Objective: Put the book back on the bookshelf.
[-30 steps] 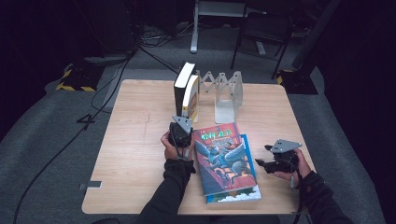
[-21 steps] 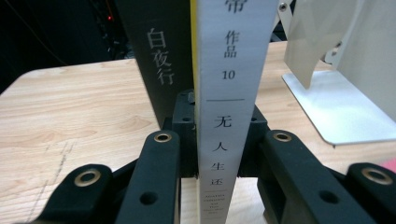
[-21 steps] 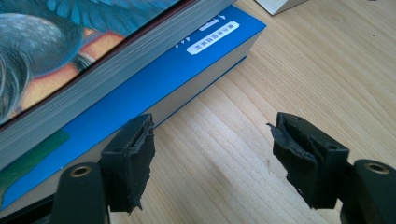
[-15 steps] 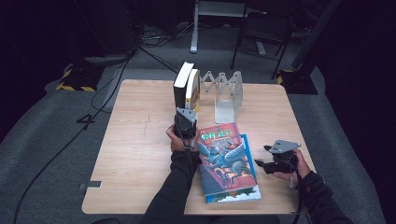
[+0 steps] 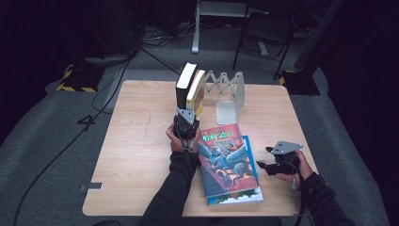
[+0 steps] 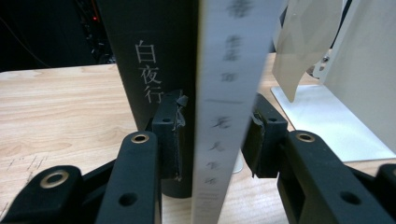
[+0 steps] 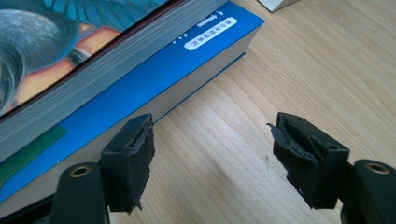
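Two books stand upright at the table's far middle: a black book (image 5: pixel 184 84) (image 6: pixel 149 56) and, leaning on it, a white-spined book (image 5: pixel 196 87) (image 6: pixel 229 70). My left gripper (image 5: pixel 189 113) (image 6: pixel 212 135) straddles the white spine low down. Its jaws have just been opening; the right pad sits close to the spine and a gap shows at the left pad. A colourful book (image 5: pixel 223 157) (image 7: pixel 56 42) lies on a blue book (image 5: pixel 250 153) (image 7: pixel 140 79). My right gripper (image 5: pixel 263 165) (image 7: pixel 212 149) rests open beside the blue book's edge, with bare wood between its jaws.
A white folding book rack (image 5: pixel 228 92) (image 6: pixel 355 93) stands just right of the upright books. The wooden table (image 5: pixel 136 141) has free room on its left half. Cables and a chair lie on the floor beyond the far edge.
My left hand has edged toward the upright books with the white-spined book in front of it. The right hand and the flat stack have stayed put.
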`<state>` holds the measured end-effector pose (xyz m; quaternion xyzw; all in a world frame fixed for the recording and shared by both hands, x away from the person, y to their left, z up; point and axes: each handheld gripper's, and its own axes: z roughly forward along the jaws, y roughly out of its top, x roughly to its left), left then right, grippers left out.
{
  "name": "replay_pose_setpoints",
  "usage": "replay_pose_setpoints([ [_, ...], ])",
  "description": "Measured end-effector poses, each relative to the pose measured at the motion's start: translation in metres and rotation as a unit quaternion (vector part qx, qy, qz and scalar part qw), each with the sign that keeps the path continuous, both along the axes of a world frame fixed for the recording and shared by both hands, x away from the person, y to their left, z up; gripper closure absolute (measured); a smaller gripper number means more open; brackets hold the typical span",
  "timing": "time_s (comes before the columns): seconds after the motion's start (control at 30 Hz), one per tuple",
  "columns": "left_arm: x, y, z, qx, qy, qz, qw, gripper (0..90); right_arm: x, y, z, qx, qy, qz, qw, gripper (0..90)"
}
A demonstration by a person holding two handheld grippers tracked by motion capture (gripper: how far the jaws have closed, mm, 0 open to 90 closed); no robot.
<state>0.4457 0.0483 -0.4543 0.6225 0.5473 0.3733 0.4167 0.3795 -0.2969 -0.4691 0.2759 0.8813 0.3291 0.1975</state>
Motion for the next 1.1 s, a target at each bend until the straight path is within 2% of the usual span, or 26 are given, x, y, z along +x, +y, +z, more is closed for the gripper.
replay_pose_setpoints([
  [0.13, -0.004, -0.001, -0.005, 0.013, 0.007, -0.012, 0.9998, 63.6, 0.000, 0.000, 0.000, -0.002, 0.001, 0.002, 1.0000, 29.9],
  [0.23, -0.007, 0.000, -0.015, 0.014, 0.021, -0.022, 0.9994, 72.6, -0.001, 0.001, -0.001, -0.004, 0.002, 0.001, 1.0000, 29.9],
  [0.3, -0.008, 0.000, -0.018, 0.015, 0.023, -0.027, 0.9993, 74.1, 0.000, 0.002, -0.001, -0.005, 0.002, 0.001, 1.0000, 29.9],
  [0.37, -0.008, -0.002, -0.016, 0.023, 0.025, -0.022, 0.9992, 74.8, 0.000, 0.002, -0.001, -0.006, 0.003, 0.002, 1.0000, 29.9],
  [0.4, -0.008, -0.003, -0.016, 0.034, 0.028, -0.016, 0.9989, 75.0, 0.000, 0.002, -0.001, -0.007, 0.005, 0.003, 1.0000, 29.9],
  [0.43, -0.007, -0.004, -0.016, 0.037, 0.023, -0.009, 0.9990, 75.2, 0.000, 0.003, -0.002, -0.008, 0.005, 0.003, 1.0000, 29.9],
  [0.73, 0.005, -0.009, -0.014, 0.030, 0.020, 0.012, 0.9993, 75.4, 0.000, 0.003, -0.003, -0.008, 0.006, 0.005, 0.9999, 29.9],
  [0.8, 0.003, -0.007, -0.010, 0.032, 0.022, 0.011, 0.9992, 75.5, 0.000, 0.003, -0.003, -0.008, 0.006, 0.005, 0.9999, 29.9],
  [0.93, -0.008, -0.001, -0.008, 0.028, 0.015, 0.014, 0.9994, 75.5, 0.001, 0.000, -0.003, -0.005, 0.007, 0.003, 1.0000, 29.9],
  [0.97, -0.015, -0.002, -0.010, 0.036, 0.012, 0.018, 0.9991, 75.5, 0.001, 0.000, -0.003, -0.005, 0.007, 0.003, 1.0000, 30.0],
  [1.1, -0.020, -0.006, -0.014, 0.050, 0.006, 0.026, 0.9984, 75.5, 0.000, 0.002, -0.003, -0.008, 0.006, 0.004, 0.9999, 30.0],
])
